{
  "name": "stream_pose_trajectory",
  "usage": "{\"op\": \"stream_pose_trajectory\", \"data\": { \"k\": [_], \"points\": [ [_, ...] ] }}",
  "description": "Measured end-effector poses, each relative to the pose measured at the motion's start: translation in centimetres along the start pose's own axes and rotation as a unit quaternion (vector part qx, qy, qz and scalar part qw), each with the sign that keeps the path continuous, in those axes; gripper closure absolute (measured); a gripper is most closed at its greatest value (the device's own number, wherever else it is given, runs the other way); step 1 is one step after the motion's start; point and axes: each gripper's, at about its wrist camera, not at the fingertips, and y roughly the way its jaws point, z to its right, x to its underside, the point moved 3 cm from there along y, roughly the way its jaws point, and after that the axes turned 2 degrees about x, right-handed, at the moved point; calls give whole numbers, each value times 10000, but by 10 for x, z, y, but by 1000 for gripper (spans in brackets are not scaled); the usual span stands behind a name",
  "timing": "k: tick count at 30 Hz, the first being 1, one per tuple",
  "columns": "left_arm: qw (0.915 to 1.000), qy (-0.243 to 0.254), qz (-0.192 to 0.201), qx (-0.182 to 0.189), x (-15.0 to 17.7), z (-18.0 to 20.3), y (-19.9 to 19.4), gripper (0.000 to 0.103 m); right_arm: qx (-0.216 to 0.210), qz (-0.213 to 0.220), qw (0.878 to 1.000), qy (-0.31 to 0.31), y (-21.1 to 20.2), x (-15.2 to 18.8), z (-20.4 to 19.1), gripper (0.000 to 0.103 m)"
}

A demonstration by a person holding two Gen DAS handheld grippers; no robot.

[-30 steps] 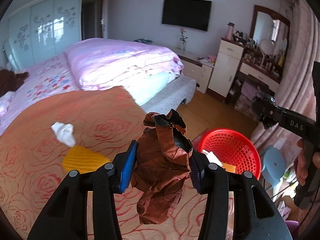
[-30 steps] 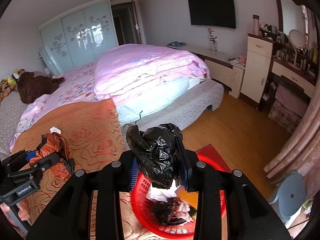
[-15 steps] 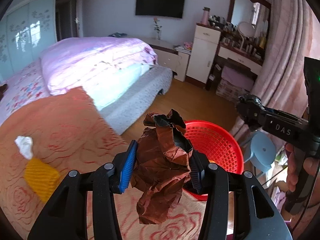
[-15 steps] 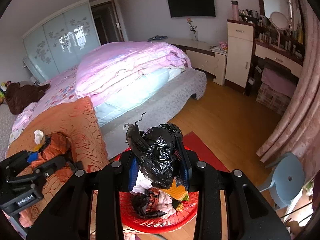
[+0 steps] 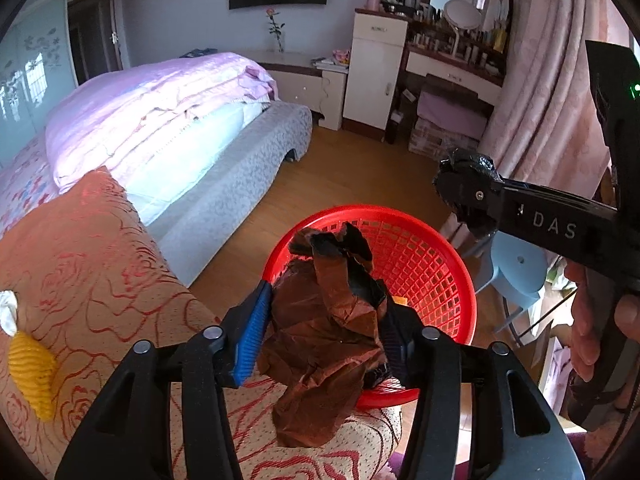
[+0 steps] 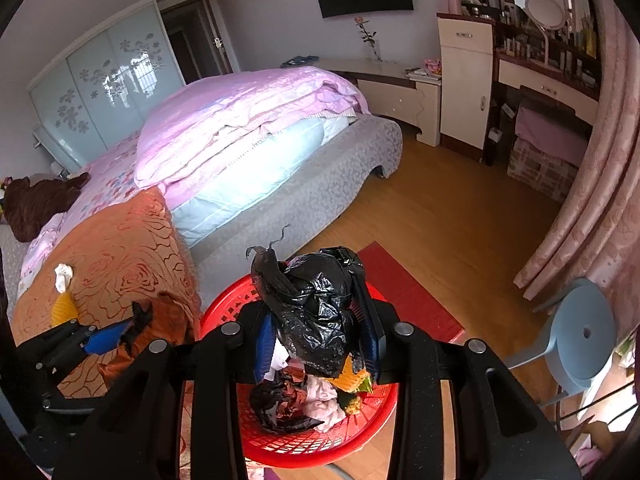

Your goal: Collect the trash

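Left claw (image 5: 320,336): clamped on crumpled brown wrapper (image 5: 320,344) — at the red basket's (image 5: 432,264) near rim.
Right claw (image 6: 316,332): gripping black plastic bag (image 6: 316,312) over the basket.
Writing: "DAS" on right claw's side — white letters.

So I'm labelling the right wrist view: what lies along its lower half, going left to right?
Yellow wrapper → left gripper with brown paper → red basket → right gripper with black bag → red mat → blue stool.
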Motion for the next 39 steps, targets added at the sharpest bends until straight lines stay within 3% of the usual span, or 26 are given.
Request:
{"op": "stream_pose_trajectory", "data": {
  "k": [4, 6, 9, 20, 27, 32, 36, 37, 39],
  "points": [
    [10000, 0, 1, 52, 3, 0, 1, 42, 2, -72, 10000, 41, 5, 2, 2, 64],
    [10000, -42, -23, 79, 4, -1, 1, 37, -8, -74, 9999, 77, 5, 3, 3, 52],
    [9999, -111, -33, 82, 5, -2, -1, 35, -19, -15, 9999, 123, 3, 3, 4, 42],
    [9991, -416, 87, -84, 13, -21, -17, 33, -43, 9, 10000, 40, -1, 5, -3, 41],
    [9947, -686, 351, -674, 14, -52, -43, 32, -106, -1, 9999, -109, 0, 10, -13, 41],
    [9836, -1118, 526, -1317, 19, -99, -70, 30, -151, -31, 9996, -247, 0, 12, -22, 42],
    [9660, -1711, 475, -1879, 28, -148, -82, 30, -178, -49, 9993, -330, 0, 14, -29, 41],
    [9579, -1919, 400, -2098, 33, -164, -83, 30, -182, -56, 9992, -347, 1, 15, -30, 41],
    [9492, -2190, 279, -2241, 41, -187, -82, 30, -189, -80, 9991, -374, 2, 16, -32, 41]
  ]
}}
